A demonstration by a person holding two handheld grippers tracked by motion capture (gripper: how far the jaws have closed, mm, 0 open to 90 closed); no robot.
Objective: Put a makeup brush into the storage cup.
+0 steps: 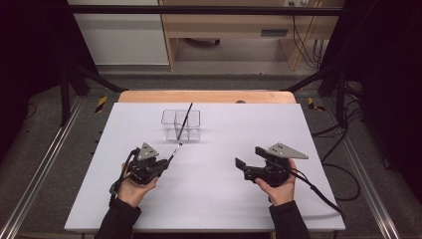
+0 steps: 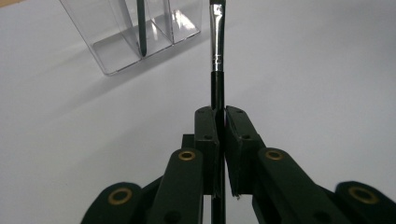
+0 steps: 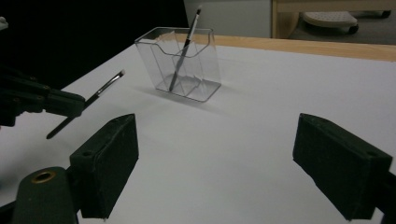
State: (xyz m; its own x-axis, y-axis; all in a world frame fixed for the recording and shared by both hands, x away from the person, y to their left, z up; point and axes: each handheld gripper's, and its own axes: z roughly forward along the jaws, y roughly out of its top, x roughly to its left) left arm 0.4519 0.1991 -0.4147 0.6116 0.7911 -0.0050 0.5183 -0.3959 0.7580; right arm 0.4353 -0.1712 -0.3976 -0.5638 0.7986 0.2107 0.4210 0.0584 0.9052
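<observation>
A clear plastic organizer (image 1: 169,124) (image 2: 116,53) (image 3: 205,70) stands on the white tabletop, toward the back middle. One thin dark brush (image 1: 186,118) (image 2: 141,32) (image 3: 186,46) leans inside it, handle up. My left gripper (image 1: 166,162) (image 2: 222,112) is shut on the handle of a second dark brush (image 1: 174,151) (image 2: 216,56) (image 3: 105,86). Its bristle tip points toward the organizer and stops short of it. My right gripper (image 1: 241,168) (image 3: 224,154) hovers at the right with its jaws wide open and nothing between them.
The white board (image 1: 259,129) has a wooden edge (image 1: 209,96) along its back. Beyond it stands a pale shelf unit (image 1: 224,30). Cables (image 1: 343,174) lie on the floor at the right, and dark frame bars (image 1: 64,89) rise at both sides.
</observation>
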